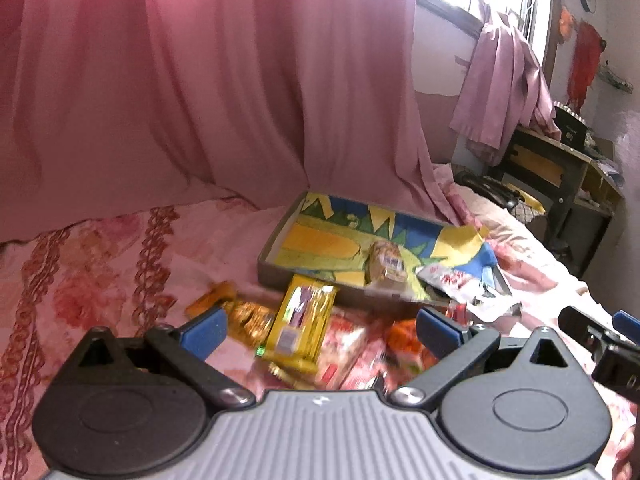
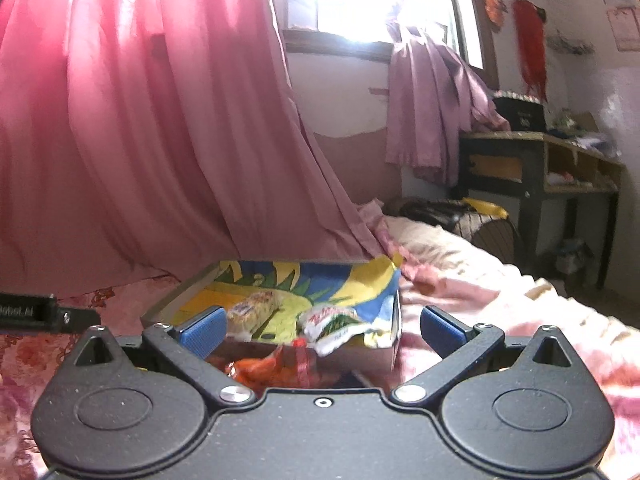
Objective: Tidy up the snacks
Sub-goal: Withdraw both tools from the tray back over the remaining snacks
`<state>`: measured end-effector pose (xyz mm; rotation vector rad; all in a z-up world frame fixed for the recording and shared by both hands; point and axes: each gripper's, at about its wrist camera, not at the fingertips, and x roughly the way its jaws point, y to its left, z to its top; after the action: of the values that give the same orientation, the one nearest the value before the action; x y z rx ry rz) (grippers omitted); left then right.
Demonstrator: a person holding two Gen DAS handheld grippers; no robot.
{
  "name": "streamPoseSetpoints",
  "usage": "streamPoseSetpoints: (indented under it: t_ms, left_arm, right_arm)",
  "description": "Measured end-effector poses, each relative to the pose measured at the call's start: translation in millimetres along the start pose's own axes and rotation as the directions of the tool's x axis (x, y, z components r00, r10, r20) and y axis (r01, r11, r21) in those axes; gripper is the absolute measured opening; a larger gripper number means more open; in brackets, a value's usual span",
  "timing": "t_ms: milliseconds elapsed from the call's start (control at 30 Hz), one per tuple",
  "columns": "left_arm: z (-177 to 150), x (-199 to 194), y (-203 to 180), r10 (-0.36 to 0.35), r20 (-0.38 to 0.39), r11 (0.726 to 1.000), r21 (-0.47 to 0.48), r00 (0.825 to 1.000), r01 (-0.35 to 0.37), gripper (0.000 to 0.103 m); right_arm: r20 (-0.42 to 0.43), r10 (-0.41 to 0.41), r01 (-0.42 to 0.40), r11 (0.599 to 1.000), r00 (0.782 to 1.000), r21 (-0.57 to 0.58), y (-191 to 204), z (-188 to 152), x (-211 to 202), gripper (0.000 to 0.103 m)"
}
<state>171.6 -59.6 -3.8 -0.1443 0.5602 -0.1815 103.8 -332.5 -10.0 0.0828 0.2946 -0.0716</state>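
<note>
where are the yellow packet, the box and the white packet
yellow packet [image 1: 301,322], left wrist view, middle of wrapper
box [image 1: 276,254], left wrist view, left wall
white packet [image 2: 334,322], right wrist view, middle of crumpled wrapper

Blown-out window [image 2: 352,0] glare backlights dim, blurred, edge-warped fisheye views.

My left gripper [image 1: 320,330] has matt black plastic arms, bright metal pivot screws and blue ribbed pads [image 1: 206,330], with a grey ridged plastic body below; my right gripper [image 2: 320,328] has the same parts on a smooth black body. Between my left fingers the yellow snack packet [image 1: 302,328] is glossy crinkled foil, like the white wrapper [image 1: 452,280] lying in the printed cardboard box [image 1: 280,252]. The bedsheet [image 1: 100,272] is soft floral cloth, and the pink curtain [image 2: 140,120] is thin and folded.
</note>
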Motion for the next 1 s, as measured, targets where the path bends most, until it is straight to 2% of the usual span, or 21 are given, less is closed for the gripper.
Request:
streamPoseSetpoints:
  t_ms: [333, 533, 1000]
  left_arm:
    - [-37.9, -19.0, 22.0, 0.015, -0.048, 0.999, 0.052, 0.999, -0.012, 0.102]
    - [-54.5, -20.8, 34.0, 0.027, -0.093, 0.998, 0.057, 0.995, -0.022, 0.102]
    - [-67.5, -4.7, 35.2, 0.033, -0.145, 0.990, 0.138, 0.989, -0.012, 0.102]
  right_arm:
    - [-0.141, -0.007, 0.014, 0.999, 0.990, 0.047, 22.6, -29.4, -19.7, 0.102]
    - [-0.205, -0.010, 0.012, 1.000, 0.979, 0.008, 36.3, -39.6, -19.3, 0.102]
    - [-0.345, -0.033, 0.027, 0.999, 0.938, -0.022, 41.8, -52.5, 2.6, 0.102]
